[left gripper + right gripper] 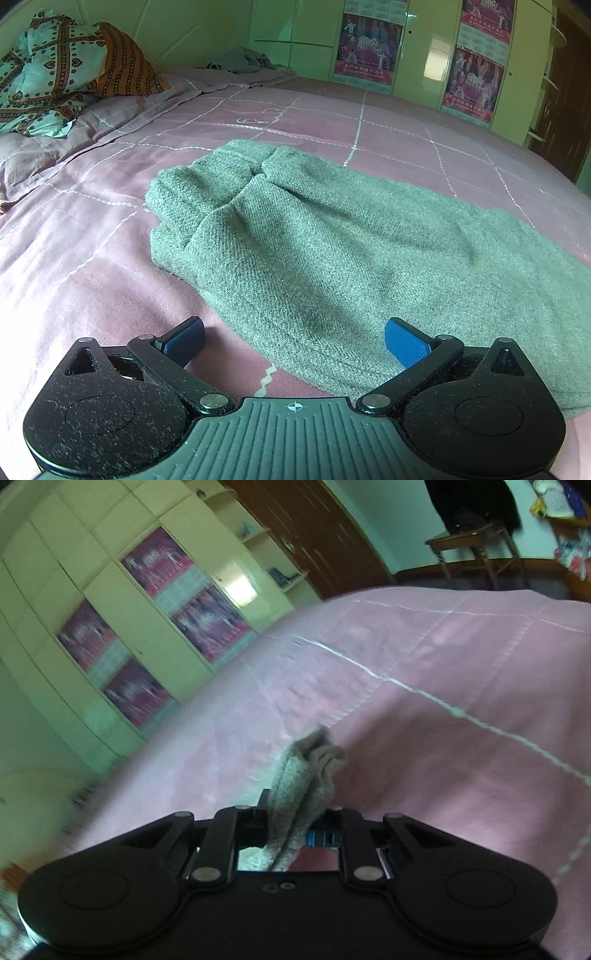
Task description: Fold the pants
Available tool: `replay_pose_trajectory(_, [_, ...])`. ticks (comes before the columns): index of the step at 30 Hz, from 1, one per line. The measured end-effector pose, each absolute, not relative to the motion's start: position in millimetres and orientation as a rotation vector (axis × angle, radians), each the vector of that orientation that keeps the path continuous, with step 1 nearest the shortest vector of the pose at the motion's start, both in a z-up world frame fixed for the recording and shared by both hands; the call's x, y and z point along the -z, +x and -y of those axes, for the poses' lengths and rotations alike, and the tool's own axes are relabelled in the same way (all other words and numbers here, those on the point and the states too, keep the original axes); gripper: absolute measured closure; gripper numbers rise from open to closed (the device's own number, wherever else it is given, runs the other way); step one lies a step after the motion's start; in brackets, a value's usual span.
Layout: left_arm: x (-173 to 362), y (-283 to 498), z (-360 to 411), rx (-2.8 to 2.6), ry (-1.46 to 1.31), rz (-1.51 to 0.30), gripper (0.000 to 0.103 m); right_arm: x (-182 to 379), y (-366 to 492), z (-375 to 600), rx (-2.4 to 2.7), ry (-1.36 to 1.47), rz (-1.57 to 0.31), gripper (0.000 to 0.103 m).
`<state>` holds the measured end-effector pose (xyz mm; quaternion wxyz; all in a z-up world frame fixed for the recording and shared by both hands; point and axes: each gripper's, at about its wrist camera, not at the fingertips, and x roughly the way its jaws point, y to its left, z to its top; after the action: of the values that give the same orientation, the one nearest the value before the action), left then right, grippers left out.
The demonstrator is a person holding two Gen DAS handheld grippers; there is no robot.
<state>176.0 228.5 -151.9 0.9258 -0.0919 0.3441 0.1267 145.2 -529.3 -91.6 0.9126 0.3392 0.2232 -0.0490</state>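
Grey knitted pants (314, 236) lie on the pink bed cover (92, 258), with the ribbed cuffs at the far left end. My left gripper (294, 341) is open and empty, low over the near edge of the pants, its blue pads (404, 343) wide apart. In the right wrist view my right gripper (291, 821) is shut on a bunched fold of the grey pants (303, 775) and holds it above the pink bed cover (443, 738). That view is blurred and tilted.
A patterned teal and orange blanket (48, 74) and a grey cloth (243, 61) lie at the head of the bed. Cream wardrobes with posters (369, 48) stand beyond the bed. A wooden table (476, 550) stands past the bed's far side.
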Motion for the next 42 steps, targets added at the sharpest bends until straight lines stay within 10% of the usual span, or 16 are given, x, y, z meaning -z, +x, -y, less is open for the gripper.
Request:
replay_pose_trajectory(5, [153,175,-230,-0.257,-0.194,-0.697,0.000,123,155,541,0.138,0.828,-0.581,0.081])
replay_pose_trajectory(10, [155,175,-229,-0.259,-0.194,-0.685,0.000,127,132,543,0.062,1.022,-0.514,0.044])
replay_pose_trajectory(14, [156,174,-229,-0.257,-0.195,-0.691,0.000,130,127,537,0.032,1.075,-0.524,0.046])
replay_pose_trajectory(20, [156,175,-230,-0.254,-0.199,-0.688,0.000,127,134,532,0.231,1.025,-0.545,0.087])
replay_pose_trajectory(42, [136,73,-242,-0.388,-0.380,-0.612,0.000,34,268,269,-0.157,0.444,-0.568,0.088])
